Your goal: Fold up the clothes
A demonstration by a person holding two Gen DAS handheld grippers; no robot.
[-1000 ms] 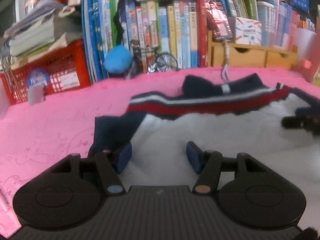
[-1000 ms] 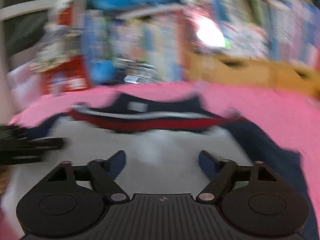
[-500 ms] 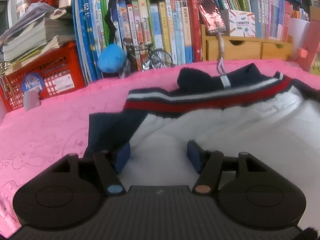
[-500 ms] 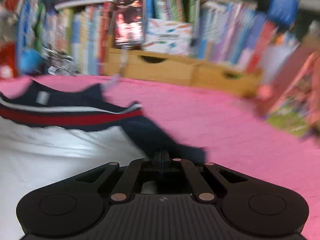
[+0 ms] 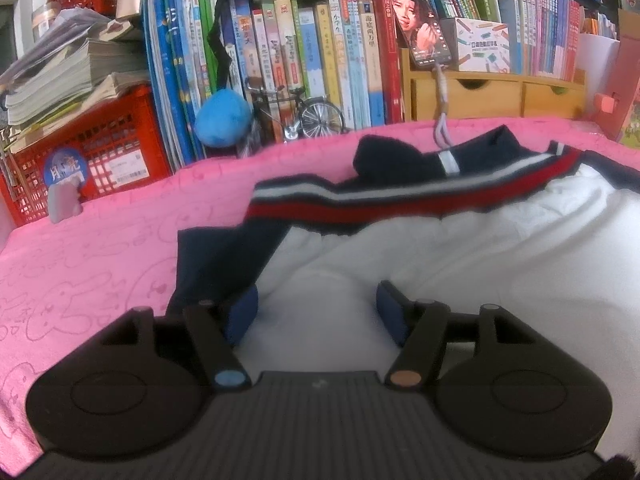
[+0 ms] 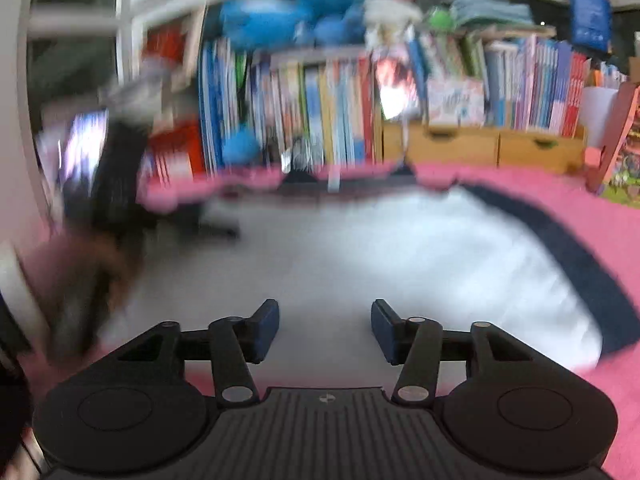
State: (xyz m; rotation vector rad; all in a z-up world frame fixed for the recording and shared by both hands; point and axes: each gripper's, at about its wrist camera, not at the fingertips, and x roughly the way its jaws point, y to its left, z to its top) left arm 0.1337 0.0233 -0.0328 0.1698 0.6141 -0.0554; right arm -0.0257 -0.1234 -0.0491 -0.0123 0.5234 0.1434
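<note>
Both your grippers gape wide — nothing held.
Your left gripper (image 5: 318, 312) sits low over the white shirt (image 5: 460, 264) spread on the pink cloth (image 5: 100, 240); your right gripper (image 6: 325, 324) hovers over it too — blurred view.

My left hand-held gripper (image 5: 316, 312) is matte black with a ribbed central plate, two round side housings and dark blue pads (image 5: 242, 312); its linkage pivots are capped blue and copper. My right hand-held gripper (image 6: 324, 326) matches it, though its pivot caps are silver-grey, with a small emblem on the ribbing.
</note>
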